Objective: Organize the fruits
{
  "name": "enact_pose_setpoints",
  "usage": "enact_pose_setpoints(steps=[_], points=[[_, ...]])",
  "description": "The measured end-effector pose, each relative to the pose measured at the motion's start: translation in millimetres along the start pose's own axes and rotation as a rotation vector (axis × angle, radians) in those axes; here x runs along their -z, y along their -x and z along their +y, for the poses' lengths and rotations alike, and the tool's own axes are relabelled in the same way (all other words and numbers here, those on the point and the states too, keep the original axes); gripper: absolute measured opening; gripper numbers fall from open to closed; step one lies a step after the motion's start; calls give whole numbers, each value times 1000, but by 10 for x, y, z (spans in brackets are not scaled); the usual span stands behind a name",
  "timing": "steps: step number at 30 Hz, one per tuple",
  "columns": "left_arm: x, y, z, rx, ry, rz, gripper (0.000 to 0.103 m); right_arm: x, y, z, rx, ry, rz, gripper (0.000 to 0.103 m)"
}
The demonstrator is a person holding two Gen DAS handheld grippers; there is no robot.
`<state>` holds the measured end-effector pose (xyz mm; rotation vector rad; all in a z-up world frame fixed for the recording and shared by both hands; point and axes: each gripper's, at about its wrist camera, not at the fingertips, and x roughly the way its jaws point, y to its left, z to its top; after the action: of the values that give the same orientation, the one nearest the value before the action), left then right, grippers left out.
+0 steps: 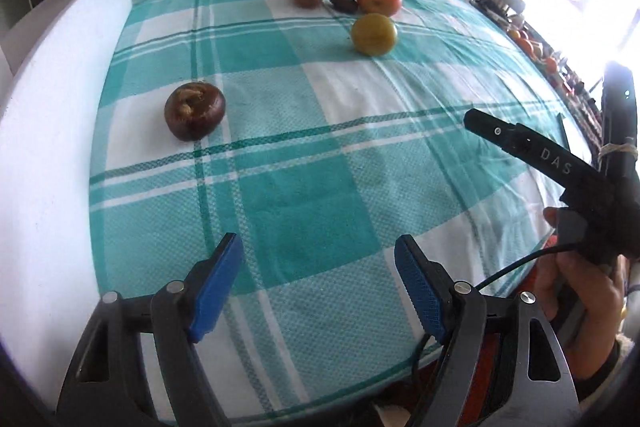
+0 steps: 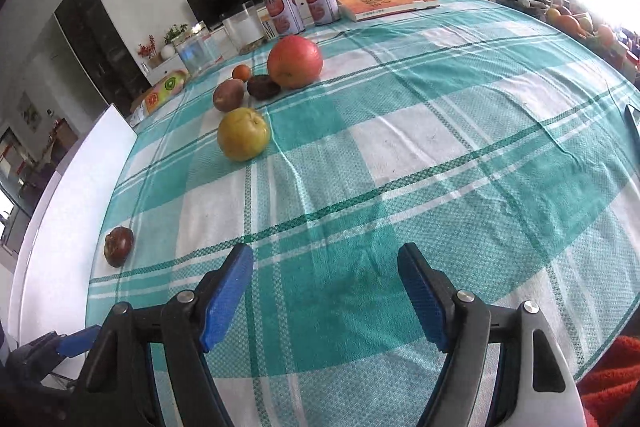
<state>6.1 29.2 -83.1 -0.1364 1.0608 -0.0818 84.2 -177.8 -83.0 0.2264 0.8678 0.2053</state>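
Left gripper (image 1: 318, 259): jaws released, nothing between them; a dark fruit (image 1: 195, 111) lies ahead-left on the bench (image 1: 280, 147). Right gripper (image 2: 325, 269): jaws released, empty; yellow fruit (image 2: 243, 134) and red apple (image 2: 295, 61) lie far ahead-left.

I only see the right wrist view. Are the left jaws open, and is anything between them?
Observer: Open. The left gripper has only the checked tablecloth between its jaws.
Operator: What lies nearest ahead of it?
Observer: The dark brown fruit, ahead and to its left, apart from the other fruit.
Operator: Does that camera show my right gripper?
Observer: Yes, at its right edge, with a hand around the handle.
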Motion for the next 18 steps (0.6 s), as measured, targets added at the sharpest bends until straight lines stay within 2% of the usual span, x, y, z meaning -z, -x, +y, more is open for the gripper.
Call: enact_pose_setpoints(steps=[5, 8, 12, 14, 18], points=[[117, -6, 61, -20, 20, 3, 81, 50, -92, 98, -22, 23, 4, 75], [54, -40, 127, -6, 68, -10, 81, 60, -117, 78, -35, 5, 13, 75], [-185, -54, 233, -7, 143, -82, 81, 62, -133, 7, -51, -32, 15, 75], [-331, -77, 302, -39, 184, -134, 81, 61, -136, -7, -56, -42, 16, 75], [-532, -218, 442, -150, 252, -192, 81, 60, -132, 2, -65, -41, 15, 75]])
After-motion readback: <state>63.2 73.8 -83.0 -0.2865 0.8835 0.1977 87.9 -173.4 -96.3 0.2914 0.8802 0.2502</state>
